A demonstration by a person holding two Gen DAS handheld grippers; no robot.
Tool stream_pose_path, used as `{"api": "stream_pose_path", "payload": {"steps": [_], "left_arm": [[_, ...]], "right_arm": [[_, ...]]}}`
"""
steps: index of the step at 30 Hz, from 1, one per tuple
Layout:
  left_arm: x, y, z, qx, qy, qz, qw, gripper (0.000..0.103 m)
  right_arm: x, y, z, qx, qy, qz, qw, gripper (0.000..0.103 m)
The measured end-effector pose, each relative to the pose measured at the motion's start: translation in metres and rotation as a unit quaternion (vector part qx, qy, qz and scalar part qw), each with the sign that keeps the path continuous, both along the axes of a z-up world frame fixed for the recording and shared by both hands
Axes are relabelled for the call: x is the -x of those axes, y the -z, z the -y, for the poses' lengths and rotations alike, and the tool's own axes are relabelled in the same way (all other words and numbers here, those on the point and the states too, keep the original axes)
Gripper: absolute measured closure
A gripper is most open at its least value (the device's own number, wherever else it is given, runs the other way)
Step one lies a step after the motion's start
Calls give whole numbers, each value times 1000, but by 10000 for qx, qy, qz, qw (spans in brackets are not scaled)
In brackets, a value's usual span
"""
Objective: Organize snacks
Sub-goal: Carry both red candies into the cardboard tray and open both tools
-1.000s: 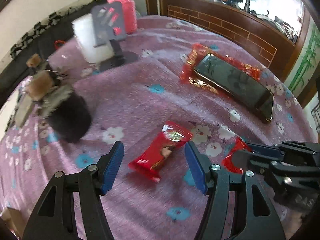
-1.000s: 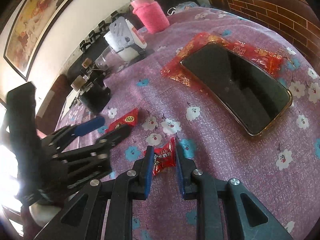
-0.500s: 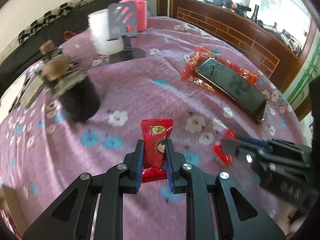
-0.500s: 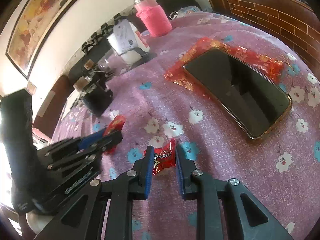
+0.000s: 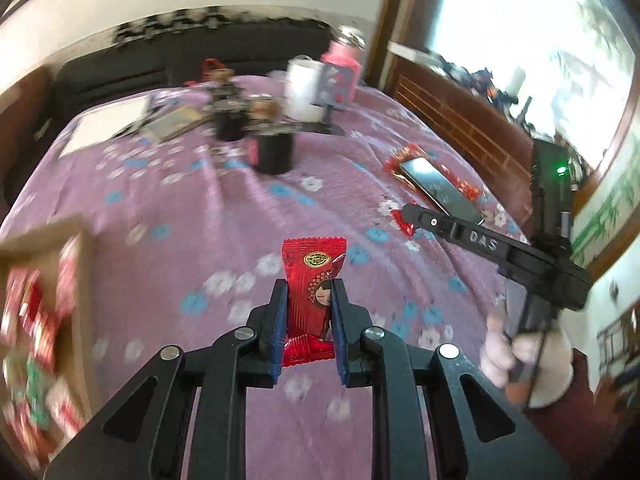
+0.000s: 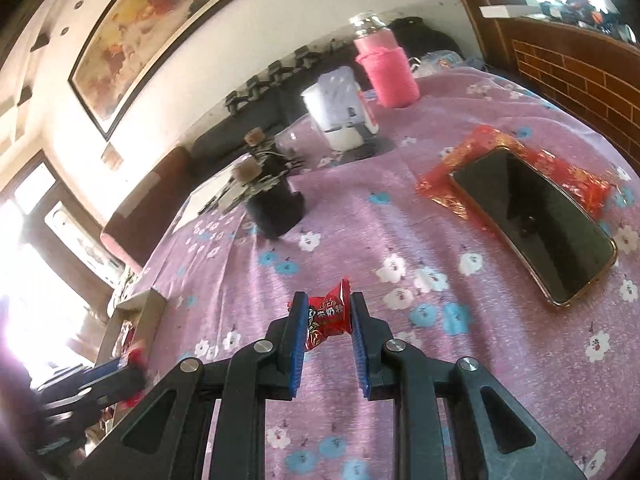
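Note:
My left gripper is shut on a long red snack packet with a cartoon girl on it, held above the purple floral tablecloth. My right gripper is shut on a small red twisted candy, also lifted off the cloth. A cardboard box holding several red and green snacks sits at the left edge of the left wrist view, blurred. It also shows in the right wrist view, with the left gripper beside it. The right gripper shows in the left wrist view with its candy.
A phone lies on a red foil wrapper at the right. A black pot of corked items, a white cup with a phone stand and a pink-sleeved bottle stand farther back. Papers lie at the far left.
My left gripper closed on the long red packet, lifted it and swung left toward the box. My right gripper kept its candy, lifted and moved left too.

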State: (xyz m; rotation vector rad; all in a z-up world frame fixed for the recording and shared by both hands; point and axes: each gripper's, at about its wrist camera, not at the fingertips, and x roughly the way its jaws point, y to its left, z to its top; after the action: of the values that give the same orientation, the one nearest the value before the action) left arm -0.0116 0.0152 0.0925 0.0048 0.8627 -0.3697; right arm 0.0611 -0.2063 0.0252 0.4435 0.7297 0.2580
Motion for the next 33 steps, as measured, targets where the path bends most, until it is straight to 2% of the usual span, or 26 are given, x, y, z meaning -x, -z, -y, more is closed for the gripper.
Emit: {"api": "stream_pose_path", "payload": {"steps": [4, 9, 18, 23, 30, 33], "left_arm": [[35, -5, -42, 109, -519, 163, 9985, 86], [59, 2, -99, 335, -1151, 82, 9928, 86], [90, 0, -192, 659, -2125, 288, 9745, 86], [98, 8, -227, 702, -2524, 329, 9645, 86], [102, 25, -253, 739, -2759, 156, 9582, 86], [102, 28, -258, 603, -2853, 164, 9564, 86]], "right_arm": [[5, -1, -16, 269, -109, 123, 9995, 81], [12, -1, -47, 569, -443, 161, 9973, 81], [56, -25, -133, 849, -1375, 257, 9865, 80], [68, -44, -183, 1025, -1853, 391, 9765, 79], [76, -49, -249, 1138, -2388, 384, 9636, 79], [79, -45, -277, 1221, -2620, 362, 9566, 79]]}}
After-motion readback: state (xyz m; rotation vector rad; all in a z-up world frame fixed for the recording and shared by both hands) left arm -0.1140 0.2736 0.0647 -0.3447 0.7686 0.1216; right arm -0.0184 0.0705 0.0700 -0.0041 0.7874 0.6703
